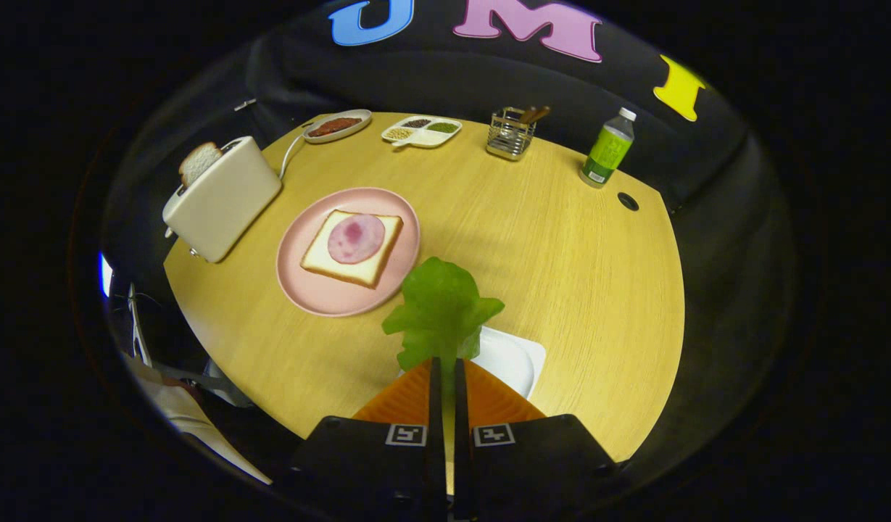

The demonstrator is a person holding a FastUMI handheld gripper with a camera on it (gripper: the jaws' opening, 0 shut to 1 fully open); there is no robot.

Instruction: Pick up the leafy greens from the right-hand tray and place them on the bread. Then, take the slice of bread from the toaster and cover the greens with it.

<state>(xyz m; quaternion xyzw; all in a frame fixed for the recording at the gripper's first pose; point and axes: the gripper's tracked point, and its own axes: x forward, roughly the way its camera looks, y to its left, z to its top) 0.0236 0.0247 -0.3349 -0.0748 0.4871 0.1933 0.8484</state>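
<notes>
You are working in a staged recording booth, not a real kitchen: black cloth is hanging as the wall behind a round wooden table [561,275], which is carrying breakfast props, a toaster [224,196], a pink plate [300,283], a cutlery basket [510,134] and a drink bottle [608,148].

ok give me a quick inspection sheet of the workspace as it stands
surface: round wooden table, small dark hole near the bottle
job's things: greens held at the jaws, above the white tray; bread with a ham slice on the pink plate; second slice standing in the toaster
clutter: oval dish, divided dish, wire holder, bottle, all beyond the plate
grippers: gripper shut on the greens
cables: white cord running from the toaster toward the oval dish
surroundings: black cloth wall behind the table
</notes>
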